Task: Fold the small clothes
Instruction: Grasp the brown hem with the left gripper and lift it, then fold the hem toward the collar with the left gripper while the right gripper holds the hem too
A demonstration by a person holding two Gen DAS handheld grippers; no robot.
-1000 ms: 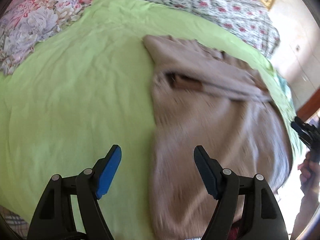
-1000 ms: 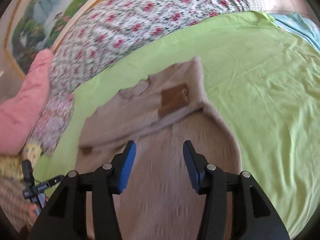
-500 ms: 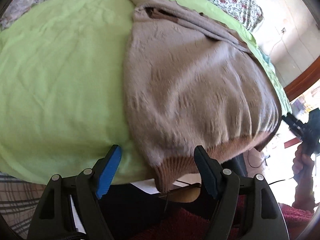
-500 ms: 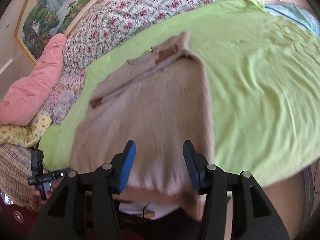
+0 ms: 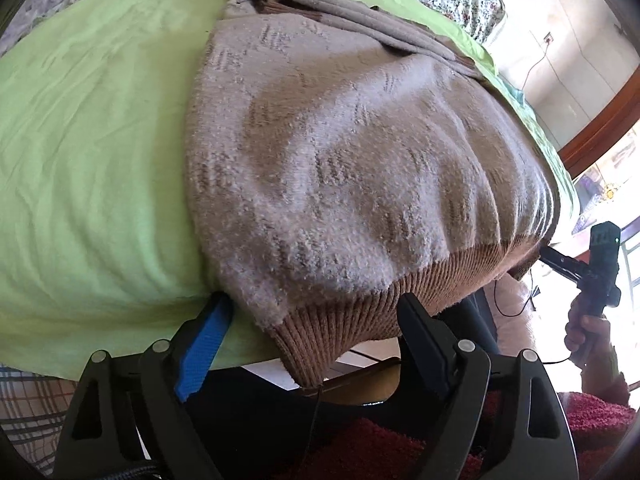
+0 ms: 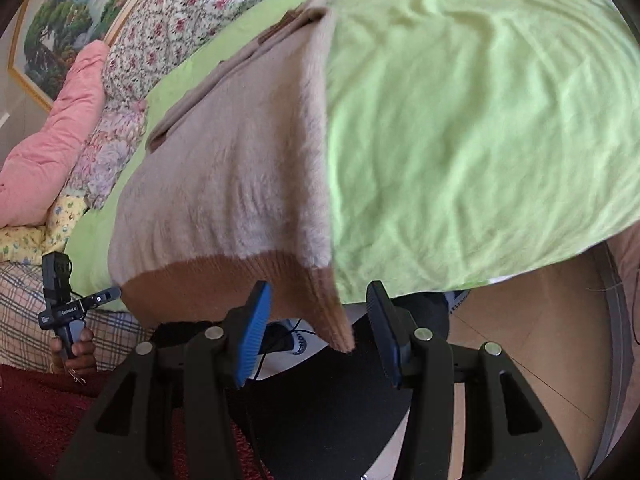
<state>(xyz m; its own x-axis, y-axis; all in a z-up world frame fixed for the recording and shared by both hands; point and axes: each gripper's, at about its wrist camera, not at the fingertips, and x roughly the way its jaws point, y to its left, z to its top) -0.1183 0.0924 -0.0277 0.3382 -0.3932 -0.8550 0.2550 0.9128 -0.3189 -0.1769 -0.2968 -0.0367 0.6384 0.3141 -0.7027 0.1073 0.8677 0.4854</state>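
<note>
1. A soft beige sweater (image 5: 352, 152) is laid flat on a green bedsheet (image 5: 92, 140), with its sleeves folded across the far end (so part of the folding looks done already).
2. The brown ribbed hem (image 5: 360, 312) is left hanging over the near edge of the bed. This is likely so that it can be grabbed easily from below.
3. The left gripper (image 5: 312, 344) is placed at one hem corner. Its jaws are opening, and the hem corner hangs between them, but it is not pinched by the pads.
4. The right gripper (image 6: 320, 328) is placed at the other hem corner (image 6: 336, 328). Its jaws are held apart too, and the corner hangs between them without being squeezed.
5. Both corners are lined up this way probably so the hem can be lifted evenly and folded up toward the far end.
6. A pink pillow (image 6: 52, 152) and a flowery blanket (image 6: 192, 20) are seen at the far side of the bed, well apart from the sweater.
7. Small white writing is seen on the handle of the left gripper in the right wrist view, but it is too small to be read surely.
</note>
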